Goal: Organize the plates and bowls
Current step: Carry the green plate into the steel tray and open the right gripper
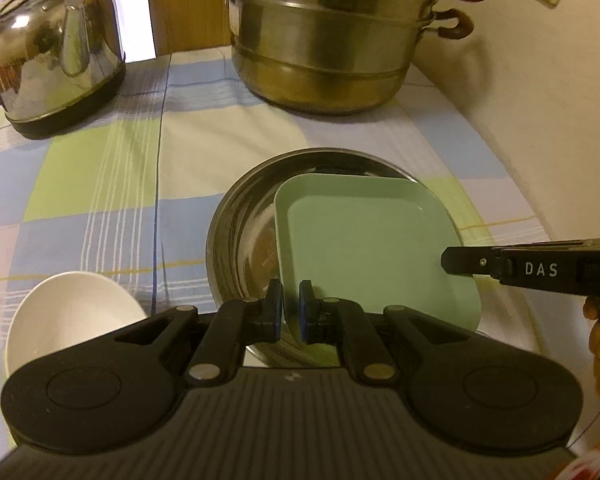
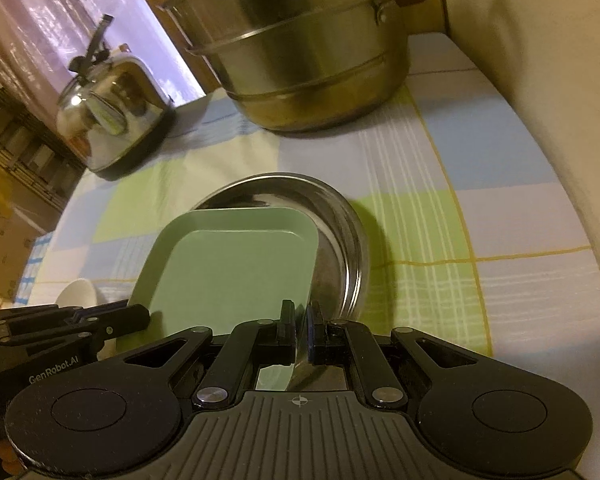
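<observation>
A square green plate (image 1: 364,248) lies tilted in a round steel bowl (image 1: 240,232) on the checked tablecloth. My left gripper (image 1: 291,308) is shut on the green plate's near left rim. My right gripper (image 2: 302,330) is shut on the plate's right rim; the plate (image 2: 236,268) and steel bowl (image 2: 340,220) show ahead of it. The right gripper also shows in the left wrist view (image 1: 460,260), and the left gripper in the right wrist view (image 2: 140,320). A white bowl (image 1: 72,316) sits on the cloth to the left.
A steel kettle (image 1: 56,52) stands at the back left. A large stacked steamer pot (image 1: 328,28) stands at the back centre. A cream wall (image 1: 540,100) bounds the table on the right. Boxes and a rack (image 2: 16,168) lie beyond the table's left edge.
</observation>
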`<state>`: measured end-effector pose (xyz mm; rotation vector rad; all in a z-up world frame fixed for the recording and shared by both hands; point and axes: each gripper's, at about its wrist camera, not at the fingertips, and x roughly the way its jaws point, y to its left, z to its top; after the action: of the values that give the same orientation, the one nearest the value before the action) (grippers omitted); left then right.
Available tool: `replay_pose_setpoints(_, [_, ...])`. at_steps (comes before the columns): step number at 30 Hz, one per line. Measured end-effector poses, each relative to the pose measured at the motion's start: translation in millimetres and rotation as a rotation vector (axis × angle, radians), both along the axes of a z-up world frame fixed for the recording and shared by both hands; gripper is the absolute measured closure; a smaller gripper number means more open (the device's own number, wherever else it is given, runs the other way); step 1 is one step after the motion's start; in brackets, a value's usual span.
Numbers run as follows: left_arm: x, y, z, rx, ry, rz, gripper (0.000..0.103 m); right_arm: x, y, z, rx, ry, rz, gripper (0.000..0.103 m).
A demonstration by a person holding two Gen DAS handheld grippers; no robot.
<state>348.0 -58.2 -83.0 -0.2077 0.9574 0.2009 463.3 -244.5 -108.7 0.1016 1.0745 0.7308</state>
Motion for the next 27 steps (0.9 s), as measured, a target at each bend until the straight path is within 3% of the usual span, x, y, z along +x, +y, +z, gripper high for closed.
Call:
replay_pose_setpoints(10, [16,11,-20,-0.018,0.054,-0.004,0.096,17,17,-20,-0.043,0.021,-0.002,0.098])
replay_pose_setpoints(15, [22,10,-27,-0.006,0.078,-0.005,0.094,12,25,-23,-0.075,-0.061,0.005,0.098])
replay_pose_setpoints(20, [20,9,-25,-0.001,0.077,-0.009,0.084,13,22,-26,-0.048,-0.034,-0.003,0.094])
replay_pose_setpoints(23, [17,9,-21,0.012,0.07,-0.006,0.08,10,15,-19,-0.024,-0.056,-0.019,0.081])
replay_pose_setpoints(25, [14,9,-16,0.003,0.063,-0.002,0.08,6,9,-14,-0.005,-0.063,-0.036,0.061])
replay_pose_setpoints(27, [9,9,-10,-0.011,0.052,0.0,0.079,3,1,-8,0.033,-0.05,-0.058,0.056])
